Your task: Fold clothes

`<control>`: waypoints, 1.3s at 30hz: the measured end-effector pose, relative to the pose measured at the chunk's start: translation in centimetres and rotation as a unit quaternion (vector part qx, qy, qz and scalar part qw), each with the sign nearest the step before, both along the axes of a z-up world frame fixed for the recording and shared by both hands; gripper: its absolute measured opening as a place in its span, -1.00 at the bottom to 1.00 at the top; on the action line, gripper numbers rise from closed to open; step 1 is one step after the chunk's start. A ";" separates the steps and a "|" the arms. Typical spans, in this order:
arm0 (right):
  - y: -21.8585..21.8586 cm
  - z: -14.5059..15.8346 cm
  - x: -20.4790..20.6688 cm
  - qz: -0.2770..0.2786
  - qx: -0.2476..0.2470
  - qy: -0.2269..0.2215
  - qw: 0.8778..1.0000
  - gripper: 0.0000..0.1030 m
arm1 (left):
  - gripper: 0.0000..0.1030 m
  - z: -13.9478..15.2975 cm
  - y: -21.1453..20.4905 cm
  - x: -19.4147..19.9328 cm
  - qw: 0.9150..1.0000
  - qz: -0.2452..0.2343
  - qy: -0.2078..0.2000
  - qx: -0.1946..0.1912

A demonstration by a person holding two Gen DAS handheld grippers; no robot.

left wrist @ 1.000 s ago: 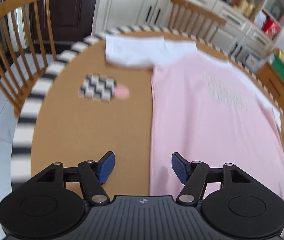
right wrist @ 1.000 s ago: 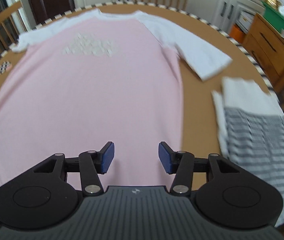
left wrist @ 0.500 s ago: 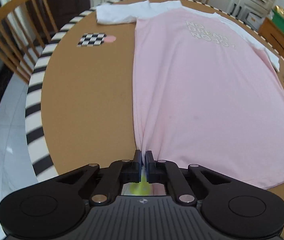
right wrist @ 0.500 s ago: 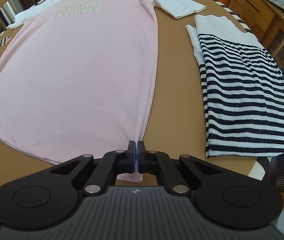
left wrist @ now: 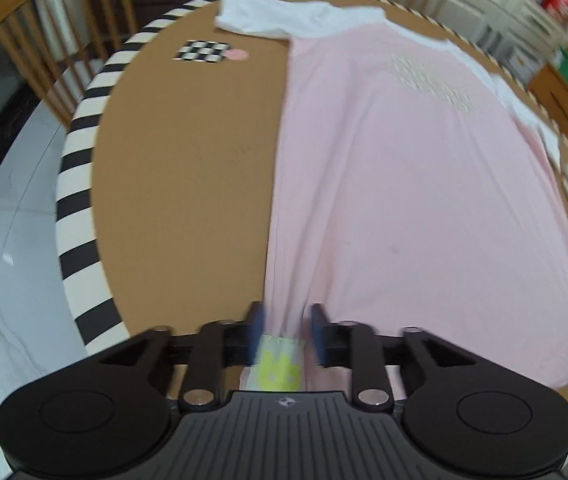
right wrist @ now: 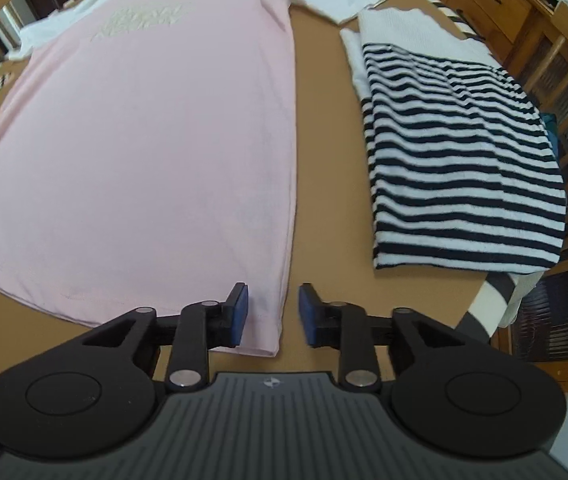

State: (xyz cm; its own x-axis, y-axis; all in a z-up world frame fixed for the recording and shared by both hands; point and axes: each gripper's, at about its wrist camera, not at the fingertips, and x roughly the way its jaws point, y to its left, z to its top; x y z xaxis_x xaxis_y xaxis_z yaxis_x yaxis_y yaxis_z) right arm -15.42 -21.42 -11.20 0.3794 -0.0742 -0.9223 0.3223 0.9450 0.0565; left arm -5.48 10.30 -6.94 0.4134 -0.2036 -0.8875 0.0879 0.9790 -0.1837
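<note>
A pink T-shirt [left wrist: 416, 184] with white sleeves lies flat, front up, on the round brown table [left wrist: 180, 184]. It also shows in the right wrist view [right wrist: 144, 136]. My left gripper [left wrist: 284, 330] is open at the shirt's near left hem corner; the bunched hem and a yellow-green label [left wrist: 280, 368] lie between its jaws. My right gripper [right wrist: 272, 312] is open over the shirt's near right hem corner, which lies flat on the table.
A folded black-and-white striped garment [right wrist: 460, 152] lies to the right of the shirt. A checkerboard marker [left wrist: 203, 52] with a pink dot sits at the far left. Wooden chairs [left wrist: 40, 40] and a wooden cabinet [right wrist: 496, 4] ring the striped-edged table.
Both grippers were shut on the shirt's near hem corners half a second ago; now both have opened and let go. The shirt lies stretched flat.
</note>
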 end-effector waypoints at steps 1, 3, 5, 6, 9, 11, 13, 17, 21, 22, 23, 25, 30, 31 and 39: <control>-0.2 0.7 0.0 -0.001 -0.009 -0.014 1.000 -0.45 | -0.18 0.6 0.9 0.2 1.000 0.014 -0.013 -0.010; -0.4 2.2 0.3 -0.009 -0.031 -0.044 0.999 -0.40 | 0.02 1.7 2.2 1.6 0.998 0.035 -0.046 -0.018; -0.1 3.5 1.2 -0.027 -0.035 -0.085 0.995 -0.41 | 0.26 2.7 3.5 4.2 0.995 0.050 -0.077 -0.030; 0.1 4.0 1.7 -0.040 -0.023 -0.110 0.993 -0.42 | 0.29 2.9 3.9 6.2 0.993 0.053 -0.094 -0.044; 1.9 4.4 3.7 -0.083 0.077 -0.168 0.979 -0.45 | 0.32 2.7 5.2 11.6 0.989 0.046 -0.111 -0.089; 4.1 4.1 4.9 -0.110 0.136 -0.186 0.967 -0.45 | 0.32 2.2 5.8 15.5 0.986 0.042 -0.099 -0.125; 7.0 3.7 6.1 -0.133 0.147 -0.182 0.963 -0.45 | 0.32 1.4 6.3 18.6 0.985 0.026 -0.081 -0.153; 13.4 2.6 9.0 -0.170 0.139 -0.166 0.961 -0.42 | 0.32 -0.5 6.9 23.5 0.982 -0.040 -0.042 -0.178; 17.9 1.6 12.3 -0.193 0.163 -0.170 0.952 -0.39 | 0.32 -1.8 6.6 27.0 0.983 -0.108 -0.021 -0.150; 18.6 1.4 13.1 -0.196 0.171 -0.175 0.950 -0.39 | 0.32 -1.9 6.6 27.4 0.982 -0.119 -0.020 -0.147; 19.1 1.1 13.9 -0.198 0.180 -0.179 0.947 -0.39 | 0.33 -1.8 6.7 27.8 0.980 -0.130 -0.020 -0.147; 20.0 0.6 15.6 -0.202 0.196 -0.188 0.941 -0.39 | 0.35 -1.8 6.6 28.8 0.978 -0.152 -0.027 -0.139; 22.8 -0.3 20.2 -0.219 0.211 -0.209 0.929 -0.39 | 0.41 -0.5 6.6 32.5 0.964 -0.234 -0.057 -0.109; 23.6 -0.4 21.3 -0.223 0.205 -0.210 0.930 -0.39 | 0.47 -0.1 6.7 33.5 0.958 -0.258 -0.066 -0.103; 29.3 -3.5 31.2 -0.352 0.239 -0.224 0.877 -0.39 | 0.59 -0.6 5.4 48.2 0.897 -0.422 -0.051 -0.118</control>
